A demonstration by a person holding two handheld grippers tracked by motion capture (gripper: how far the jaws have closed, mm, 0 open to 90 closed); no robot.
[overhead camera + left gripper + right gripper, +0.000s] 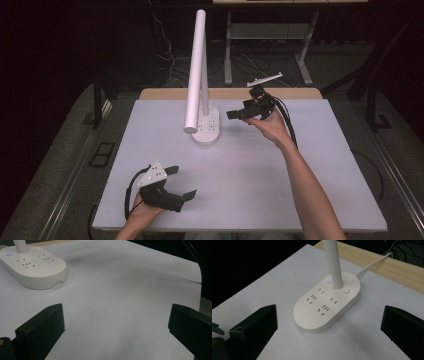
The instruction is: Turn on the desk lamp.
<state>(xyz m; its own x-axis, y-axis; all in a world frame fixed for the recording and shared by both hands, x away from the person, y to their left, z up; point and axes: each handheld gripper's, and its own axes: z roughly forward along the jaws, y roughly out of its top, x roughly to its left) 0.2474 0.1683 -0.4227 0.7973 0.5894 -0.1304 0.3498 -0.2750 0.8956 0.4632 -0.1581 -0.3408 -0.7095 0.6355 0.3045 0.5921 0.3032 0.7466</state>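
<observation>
High view shows you a white desk lamp (202,75) standing toward the far middle of the matte pale surface (310,165): a smooth oval base (206,130) with socket slots, a thin upright post and a long tubular head slanting forward. Your right claw (239,114) is held raised just right of the base, jaws spread wide, wrist bent, pointing left at it. Your left claw (181,181) sits low near the front-left edge, jaws also apart and holding nothing, angled right. Right gripper view puts the base (327,302) between the open jaws; bare surface lies wide toward the right edge.
</observation>
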